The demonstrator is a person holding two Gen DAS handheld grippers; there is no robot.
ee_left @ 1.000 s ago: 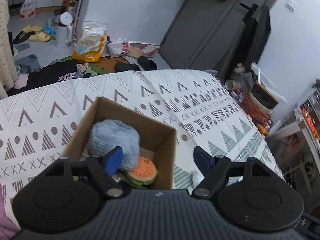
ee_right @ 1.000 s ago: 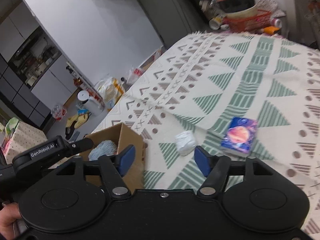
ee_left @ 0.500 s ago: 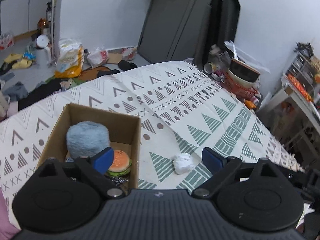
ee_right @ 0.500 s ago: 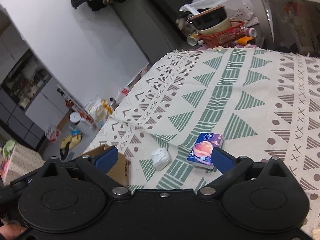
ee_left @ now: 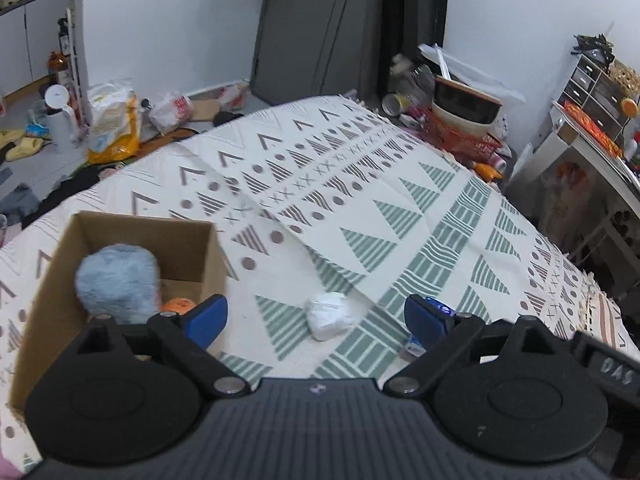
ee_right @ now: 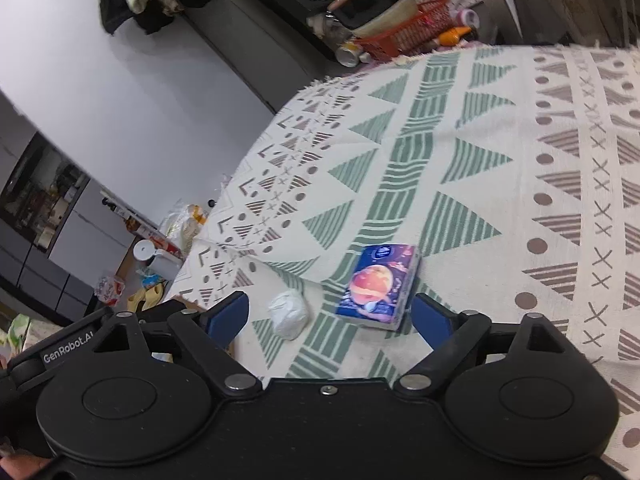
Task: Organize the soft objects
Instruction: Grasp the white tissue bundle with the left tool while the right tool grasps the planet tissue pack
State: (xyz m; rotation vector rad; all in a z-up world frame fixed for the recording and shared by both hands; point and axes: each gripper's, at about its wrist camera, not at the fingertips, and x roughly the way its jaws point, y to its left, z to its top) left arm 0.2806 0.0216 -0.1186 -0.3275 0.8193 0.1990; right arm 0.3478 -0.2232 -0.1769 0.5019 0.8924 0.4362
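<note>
Wad [ee_left: 330, 315] between left gripper's [ee_left: 316, 314] spread jaws

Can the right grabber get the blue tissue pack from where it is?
Probably yes. The right gripper is open, the tissue pack lies flat just ahead between its fingers, and nothing covers it.

Box [ee_left: 132, 226]: on the bed [ee_left: 400, 200], left side; holds a plush ball [ee_left: 116, 282].
Wad [ee_left: 330, 314]: right of the box.
Tissue pack [ee_right: 380, 286]: just right of the wad.
</note>
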